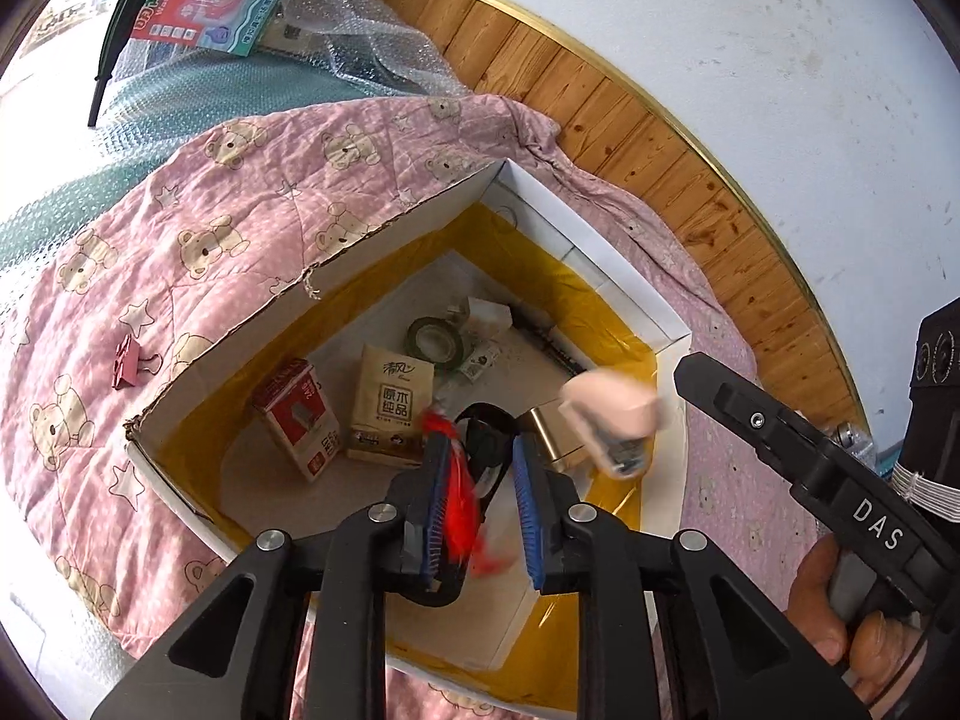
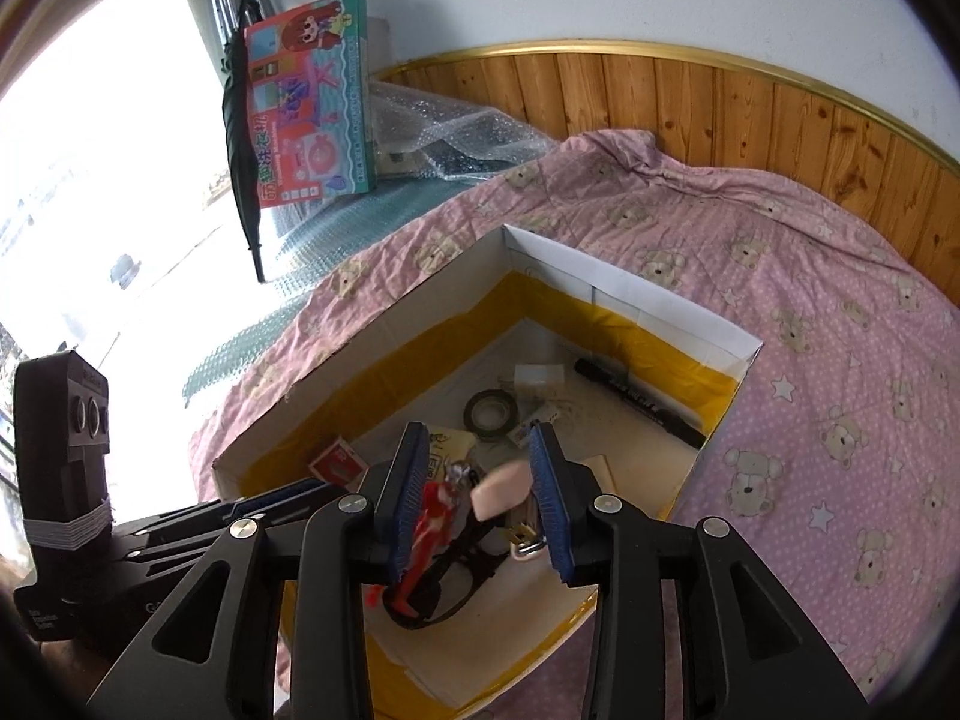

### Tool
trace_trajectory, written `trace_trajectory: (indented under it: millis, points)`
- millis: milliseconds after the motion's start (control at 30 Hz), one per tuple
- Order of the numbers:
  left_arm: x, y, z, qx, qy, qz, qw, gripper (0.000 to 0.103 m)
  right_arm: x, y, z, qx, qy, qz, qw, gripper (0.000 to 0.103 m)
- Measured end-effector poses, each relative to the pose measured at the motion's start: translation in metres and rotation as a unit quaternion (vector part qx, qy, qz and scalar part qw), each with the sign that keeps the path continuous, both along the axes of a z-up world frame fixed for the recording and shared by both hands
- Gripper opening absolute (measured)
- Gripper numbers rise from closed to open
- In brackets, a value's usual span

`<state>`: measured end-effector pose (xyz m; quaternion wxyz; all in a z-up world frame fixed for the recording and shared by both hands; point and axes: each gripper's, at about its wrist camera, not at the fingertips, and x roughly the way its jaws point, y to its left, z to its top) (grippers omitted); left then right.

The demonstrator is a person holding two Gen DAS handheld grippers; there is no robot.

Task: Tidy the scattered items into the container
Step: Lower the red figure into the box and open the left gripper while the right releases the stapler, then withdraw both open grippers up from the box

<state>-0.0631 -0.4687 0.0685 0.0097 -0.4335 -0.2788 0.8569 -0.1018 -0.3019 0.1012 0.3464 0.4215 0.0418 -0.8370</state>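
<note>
Pink bear quilt (image 2: 810,324), cardboard box (image 2: 660,312), marker (image 2: 639,402) lying diagonally inside, both grippers' fingers (image 1: 531,516) released.

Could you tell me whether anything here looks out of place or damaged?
A pink binder clip lies on the bear-print quilt, outside the cardboard box that holds the other items. The box's left wall has a ragged, torn top edge. A blurred pink stapler appears mid-fall over the box.
</note>
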Motion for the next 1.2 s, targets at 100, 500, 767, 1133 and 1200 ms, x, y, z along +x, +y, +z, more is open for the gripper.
trace_trajectory:
  millis: [100, 500, 767, 1133, 1200]
  points:
    - [0.000, -0.004, -0.002, 0.004, -0.005, 0.002, 1.0000, 0.023, 0.000, 0.001, -0.003, 0.005, -0.004, -0.002, 1.000, 0.038]
    - [0.007, 0.003, 0.009, -0.024, -0.021, -0.013, 0.9994, 0.028, 0.026, 0.000, -0.004, 0.042, -0.040, 0.031, 0.998, 0.040]
    - [0.013, 0.017, 0.022, -0.068, -0.042, -0.045, 0.9958, 0.037, 0.045, -0.001, -0.004, 0.091, -0.064, 0.072, 0.991, 0.040]
    - [0.011, 0.035, 0.039, -0.093, -0.080, -0.121, 0.9850, 0.044, 0.040, 0.009, -0.005, 0.128, -0.099, 0.094, 0.982, 0.040]
    - [0.009, 0.039, 0.040, -0.092, -0.086, -0.133, 0.9831, 0.044, 0.038, 0.010, -0.004, 0.133, -0.101, 0.095, 0.981, 0.040]
